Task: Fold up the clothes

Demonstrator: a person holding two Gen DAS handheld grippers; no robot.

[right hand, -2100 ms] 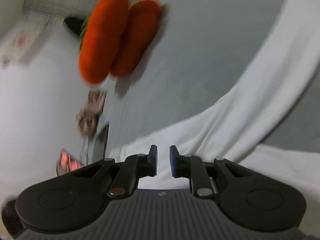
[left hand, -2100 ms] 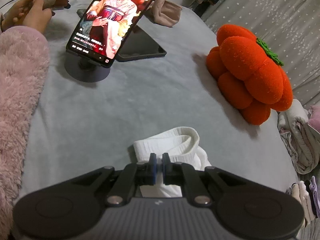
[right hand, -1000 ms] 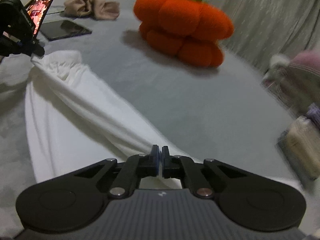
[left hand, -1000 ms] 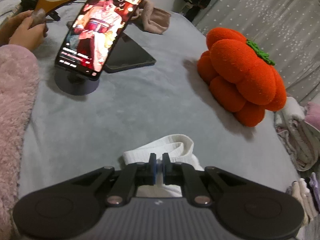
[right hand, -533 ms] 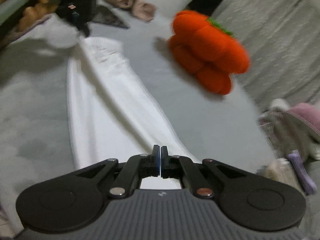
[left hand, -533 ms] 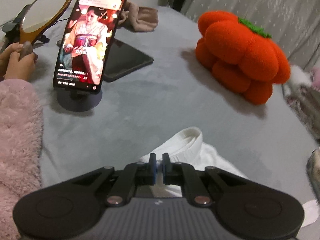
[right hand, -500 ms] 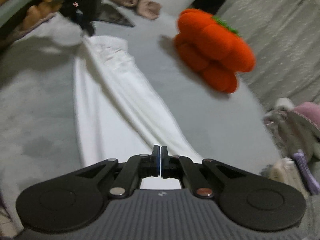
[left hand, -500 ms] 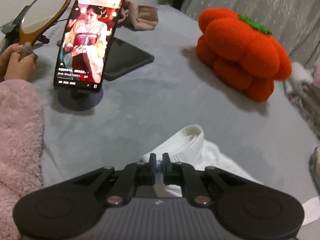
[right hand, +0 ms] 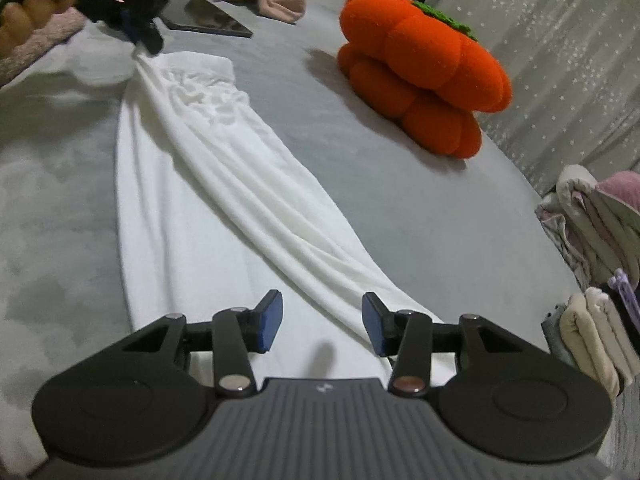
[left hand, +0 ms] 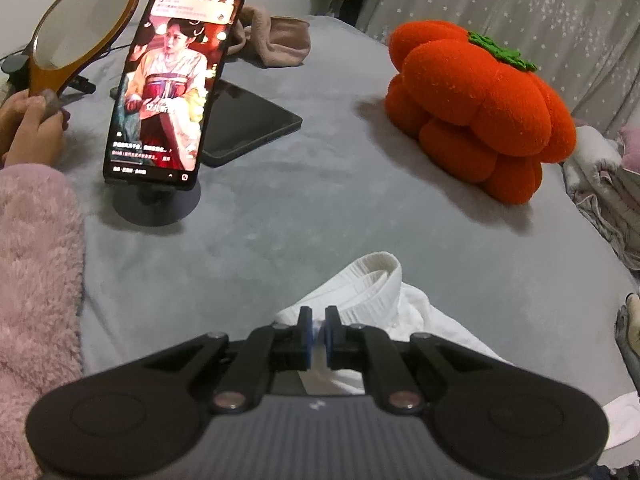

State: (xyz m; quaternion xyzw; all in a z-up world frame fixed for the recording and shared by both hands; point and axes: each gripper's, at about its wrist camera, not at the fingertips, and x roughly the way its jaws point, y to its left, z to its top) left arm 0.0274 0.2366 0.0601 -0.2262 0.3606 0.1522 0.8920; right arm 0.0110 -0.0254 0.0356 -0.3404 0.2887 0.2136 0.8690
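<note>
White trousers (right hand: 224,200) lie stretched along the grey bed cover, waistband at the far end. In the left wrist view my left gripper (left hand: 316,334) is shut on the ribbed waistband (left hand: 372,276), white cloth pinched between its blue pads. The right wrist view shows that same left gripper (right hand: 144,38) at the far end, holding the bunched waist. My right gripper (right hand: 322,324) hovers over the near leg end; its jaws are opening and the pads no longer press on the cloth, which lies flat beneath them.
An orange pumpkin cushion (right hand: 424,76) sits to the right. A phone on a stand (left hand: 172,84), a dark tablet (left hand: 248,124) and a beige cloth (left hand: 276,42) lie beyond. A hand in a pink fluffy sleeve (left hand: 36,264) holds a mirror (left hand: 80,36). Folded clothes (right hand: 600,232) are stacked at the right edge.
My right gripper has let go of the trouser leg end and its jaws have spread apart. The trousers now lie straighter on the cover. My left gripper keeps its pinch on the waistband.
</note>
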